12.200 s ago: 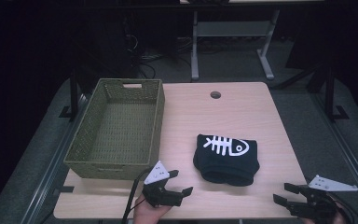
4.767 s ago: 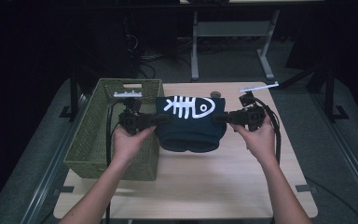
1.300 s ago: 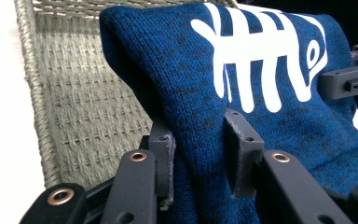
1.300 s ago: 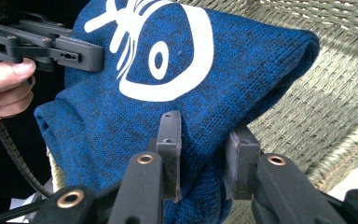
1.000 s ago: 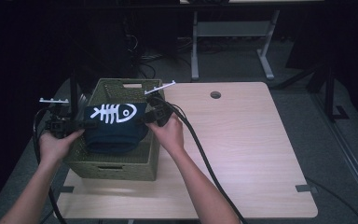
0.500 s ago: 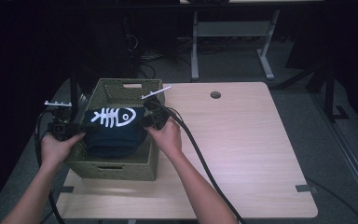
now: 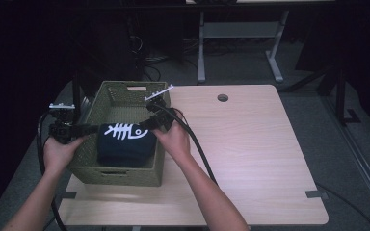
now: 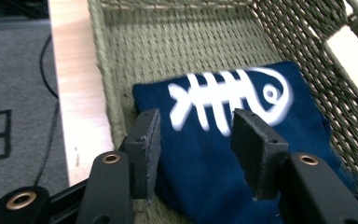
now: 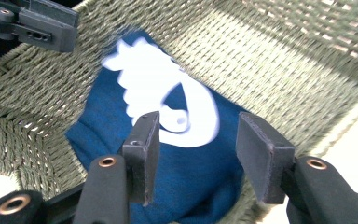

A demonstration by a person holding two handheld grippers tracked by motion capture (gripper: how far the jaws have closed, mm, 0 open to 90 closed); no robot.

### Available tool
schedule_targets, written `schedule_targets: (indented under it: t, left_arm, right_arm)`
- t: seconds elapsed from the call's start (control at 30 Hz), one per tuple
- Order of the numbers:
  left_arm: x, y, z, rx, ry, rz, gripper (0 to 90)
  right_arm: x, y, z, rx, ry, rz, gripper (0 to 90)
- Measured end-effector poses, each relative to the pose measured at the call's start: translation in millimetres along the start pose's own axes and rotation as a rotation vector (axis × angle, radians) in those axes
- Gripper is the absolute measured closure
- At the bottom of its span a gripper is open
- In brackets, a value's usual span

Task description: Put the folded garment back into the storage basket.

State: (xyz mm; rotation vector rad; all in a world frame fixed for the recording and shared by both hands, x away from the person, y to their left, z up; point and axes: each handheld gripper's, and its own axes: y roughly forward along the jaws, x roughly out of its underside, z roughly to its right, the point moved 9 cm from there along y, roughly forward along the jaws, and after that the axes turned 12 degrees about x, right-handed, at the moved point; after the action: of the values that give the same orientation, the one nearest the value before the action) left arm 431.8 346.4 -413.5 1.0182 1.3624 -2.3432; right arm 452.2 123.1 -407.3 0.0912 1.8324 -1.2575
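Note:
A folded navy garment (image 7: 125, 140) with a white fishbone print lies inside the green woven basket (image 7: 120, 174) at the table's left. My left gripper (image 7: 92, 128) reaches over the basket's left rim to the garment's left edge. In the left gripper view my left gripper (image 8: 196, 130) is open; its jaws have just been opening, and the garment (image 8: 303, 121) lies loose beneath them. My right gripper (image 7: 147, 124) is at the garment's right edge. My right gripper (image 9: 198, 135) is open too, its jaws just opened, over the blurred garment (image 9: 102, 126). The left gripper (image 9: 32, 21) shows across the basket.
The wooden table (image 7: 250, 159) stretches bare to the right of the basket, with a round cable hole (image 7: 222, 97) near its far edge. A black cable (image 7: 197, 149) trails from the right gripper across the table. Another desk's legs (image 7: 201, 53) stand behind.
The garment has gone from being held up over the basket to lying down inside it. Both grippers have opened and let go of its edges.

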Motion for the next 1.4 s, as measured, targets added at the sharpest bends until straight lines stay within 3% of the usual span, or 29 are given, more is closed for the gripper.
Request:
schedule_targets:
  t: [0.17, 0.43, 0.83, 1.03, 1.13, 1.4]
  left_arm:
    - [-1.3, 1.9, 2.1, 0.017, -0.006, 0.003, 52.3]
    - [-6.9, 0.1, 17.0, 0.078, -0.007, 0.052, 51.7]
    - [-11.0, -3.0, 39.5, 0.135, -0.011, 0.095, 46.6]
    - [-13.0, 0.5, 57.8, 0.163, 0.020, 0.100, 45.8]
    - [-15.8, 5.5, 70.4, 0.200, 0.021, 0.111, 45.3]
    - [-21.3, 14.7, 96.1, 0.235, 0.051, 0.112, 42.0]
  right_arm:
    - [-0.9, -6.1, 6.5, -0.015, 0.013, 0.003, 49.1]
    - [-1.0, -25.6, 13.4, -0.084, 0.056, 0.041, 49.6]
    - [7.2, -51.6, 33.9, -0.129, 0.097, 0.074, 46.5]
    - [15.1, -58.9, 46.2, -0.142, 0.121, 0.083, 44.0]
    - [22.6, -65.4, 57.4, -0.154, 0.139, 0.096, 42.6]
    - [37.1, -77.6, 77.2, -0.147, 0.168, 0.104, 41.0]
